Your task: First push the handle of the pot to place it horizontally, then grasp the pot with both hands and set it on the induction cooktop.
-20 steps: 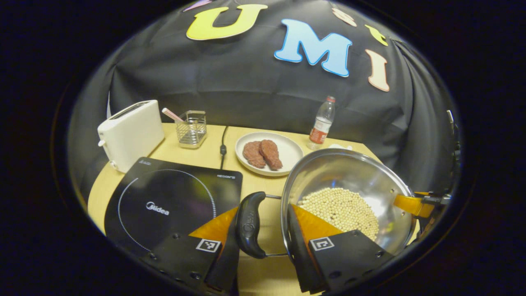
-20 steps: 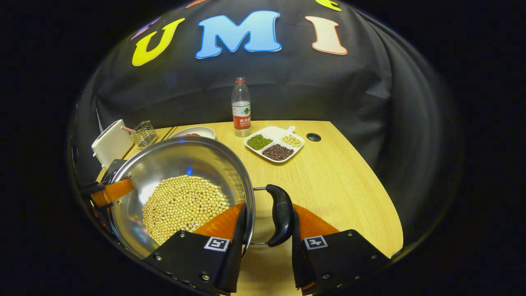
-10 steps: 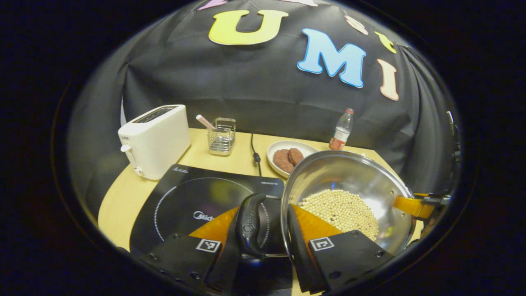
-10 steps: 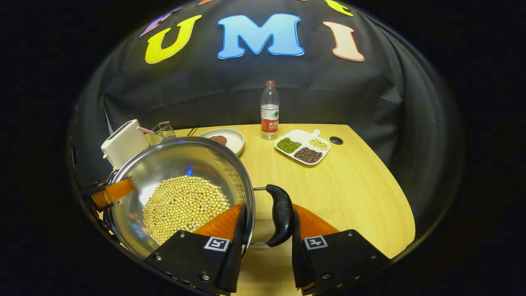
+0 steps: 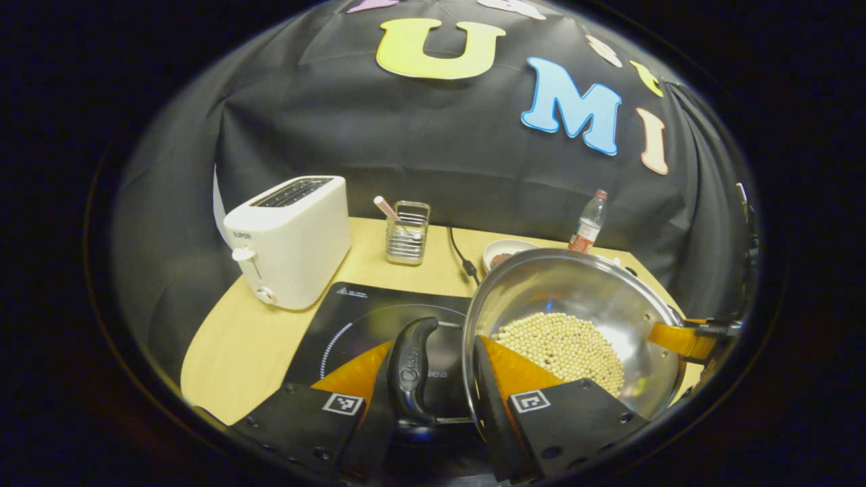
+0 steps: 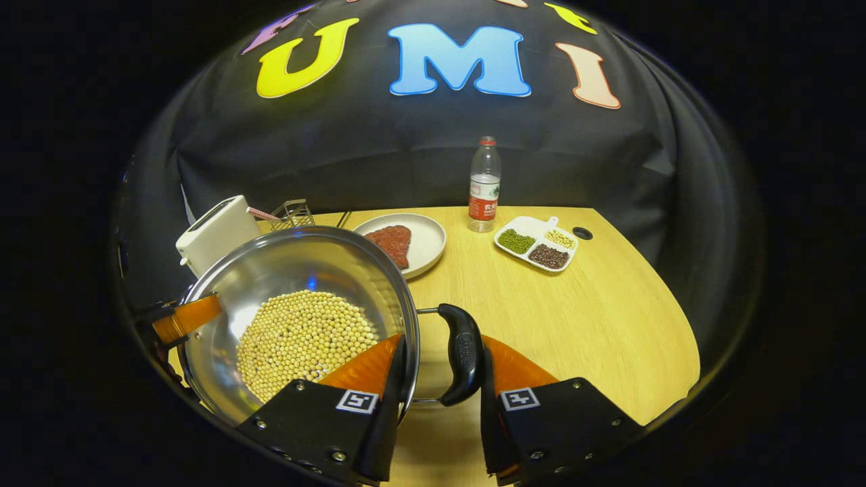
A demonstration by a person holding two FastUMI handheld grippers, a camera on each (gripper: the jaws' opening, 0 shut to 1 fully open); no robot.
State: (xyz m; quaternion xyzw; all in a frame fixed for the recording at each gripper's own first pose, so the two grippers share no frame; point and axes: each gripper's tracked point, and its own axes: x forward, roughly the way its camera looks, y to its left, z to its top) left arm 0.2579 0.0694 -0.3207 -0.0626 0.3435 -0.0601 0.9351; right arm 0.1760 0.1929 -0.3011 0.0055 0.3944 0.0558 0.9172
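From my left hand-held gripper [image 5: 433,385] I see, far left on the bench [image 5: 250,345], a white toaster [image 5: 287,240], then a wire basket [image 5: 406,231] with a pink-tipped stick in it, and a black cord [image 5: 463,260] running toward the induction cooktop [image 5: 369,318]. My left hand-held gripper is pinching the pot's black left handle [image 5: 411,368], one finger outside the handle and the other inside the rim. The pot [image 5: 575,291], steel and holding pale round beans [image 5: 561,345], hangs over the cooktop's right part; I cannot tell whether its base touches the glass. Behind it sit a white plate [image 5: 504,249] and a water bottle [image 5: 587,222].

From my right hand-held gripper [image 6: 440,379] the pot [image 6: 298,267] lies to the left, with the other gripper's finger at its far rim. My right hand-held gripper clamps the right handle [image 6: 463,352] the same way, one finger inside the rim, one outside. Farther right on the bench [image 6: 595,325] are the plate [image 6: 423,247] with red meat patties [image 6: 392,240], the bottle [image 6: 484,186], and a divided dish [image 6: 538,243] of green, dark and pale beans
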